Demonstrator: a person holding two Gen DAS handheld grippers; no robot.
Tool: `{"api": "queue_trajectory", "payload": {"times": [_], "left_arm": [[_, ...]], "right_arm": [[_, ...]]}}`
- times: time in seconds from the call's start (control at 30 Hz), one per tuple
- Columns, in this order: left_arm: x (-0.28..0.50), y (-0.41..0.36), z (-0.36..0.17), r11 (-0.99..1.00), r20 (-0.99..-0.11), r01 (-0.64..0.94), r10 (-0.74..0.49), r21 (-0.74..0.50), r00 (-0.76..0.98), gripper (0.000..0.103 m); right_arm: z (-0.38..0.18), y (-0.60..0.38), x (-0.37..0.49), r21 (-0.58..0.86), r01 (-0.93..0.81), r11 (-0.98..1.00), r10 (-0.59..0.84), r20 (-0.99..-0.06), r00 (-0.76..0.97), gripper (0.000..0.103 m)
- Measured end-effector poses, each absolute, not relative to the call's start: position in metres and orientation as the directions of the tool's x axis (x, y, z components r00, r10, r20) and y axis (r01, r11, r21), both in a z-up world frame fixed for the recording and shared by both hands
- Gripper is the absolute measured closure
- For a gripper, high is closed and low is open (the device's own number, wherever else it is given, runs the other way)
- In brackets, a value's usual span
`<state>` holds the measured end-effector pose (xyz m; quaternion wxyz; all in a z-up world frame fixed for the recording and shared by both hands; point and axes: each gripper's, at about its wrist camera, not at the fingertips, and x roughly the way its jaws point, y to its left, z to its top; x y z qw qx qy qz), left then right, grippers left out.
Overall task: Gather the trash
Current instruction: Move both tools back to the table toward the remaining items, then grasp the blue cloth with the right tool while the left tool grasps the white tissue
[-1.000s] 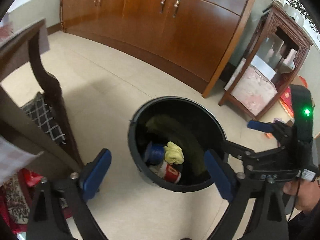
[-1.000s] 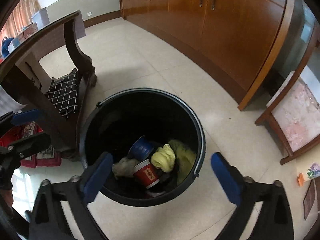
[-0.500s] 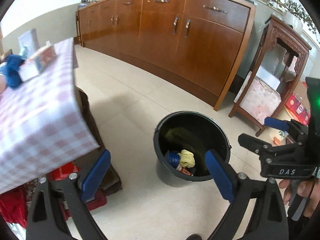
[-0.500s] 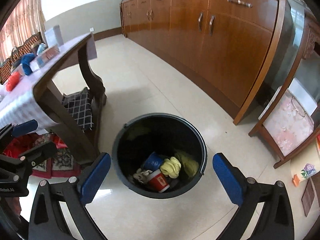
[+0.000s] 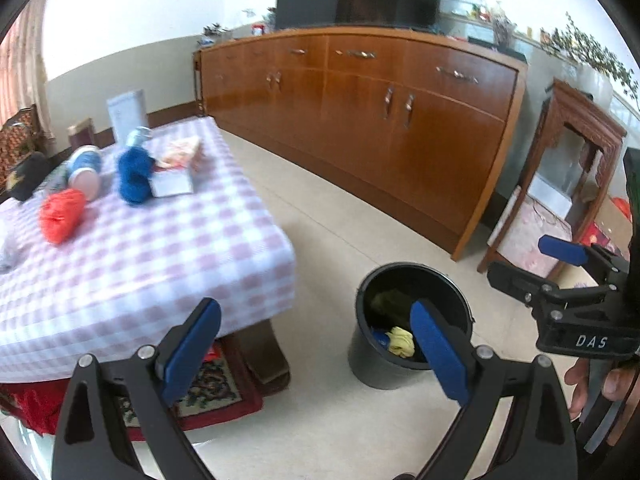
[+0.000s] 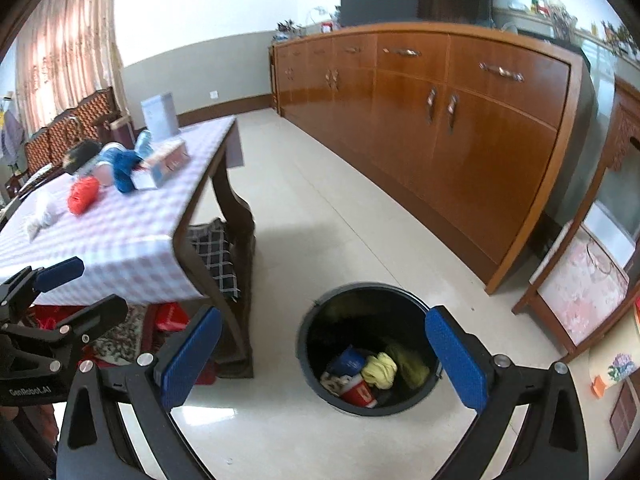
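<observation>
Left tongs (image 5: 316, 346): blue pads spread wide, nothing between them, touching nothing; they hang above the floor between the worktop (image 5: 168, 248) and the bin (image 5: 412, 320). Right tongs (image 6: 324, 354): likewise spread wide and empty, framing the bin (image 6: 370, 346) from above without touching it. A hand (image 5: 600, 380) grips the right tool at the edge of the left view.

On the worktop, left to right in the left view: a pale wad at the far edge, partly cut off; a red wad (image 5: 62, 216); a cup (image 5: 84, 172) lying on its side; a blue wad (image 5: 134, 174); a white box (image 5: 172, 184) touching the blue wad. All are blurred. The bin stands on the floor just beside the worktop's corner leg, with a long cabinet (image 5: 360, 120) behind it. Inside it lie a blue cup (image 6: 348, 360), a yellow wad (image 6: 380, 368), a red cup (image 6: 358, 392) and an olive cloth (image 6: 410, 362).

Against the frames a second ago, both tongs have risen and drawn back from the bin mouth: the bin appears smaller and lower, and the worktop's top and its litter have come into view. The spread of both pairs is unchanged.
</observation>
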<state>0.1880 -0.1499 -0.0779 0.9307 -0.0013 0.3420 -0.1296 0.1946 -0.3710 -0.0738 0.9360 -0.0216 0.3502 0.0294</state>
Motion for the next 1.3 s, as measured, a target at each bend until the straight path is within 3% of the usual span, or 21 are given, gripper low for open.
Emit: {"api": "queue_trajectory", "payload": {"times": [0.63,0.83,1.3], "left_arm": [[0.155,-0.004,-0.039,0.996,-0.531,-0.049,0.001,-0.076,0.848,0.006],[0.148,0.051,-0.04,0.982,-0.51,-0.179,0.125,-0.058,0.851,0.006],[0.154,0.16,-0.063,0.929,-0.541,-0.368,0.286,-0.046,0.791,0.007]], "right_arm": [[-0.028,-0.231,0.209,0.009,-0.279,0.96,0.243,-0.523,0.817,0.0],[-0.026,-0.18,0.227,-0.039,-0.332,0.942,0.257,-0.552,0.793,0.0],[-0.043,-0.094,0.285,-0.074,-0.398,0.914,0.287,-0.576,0.766,0.0]]}}
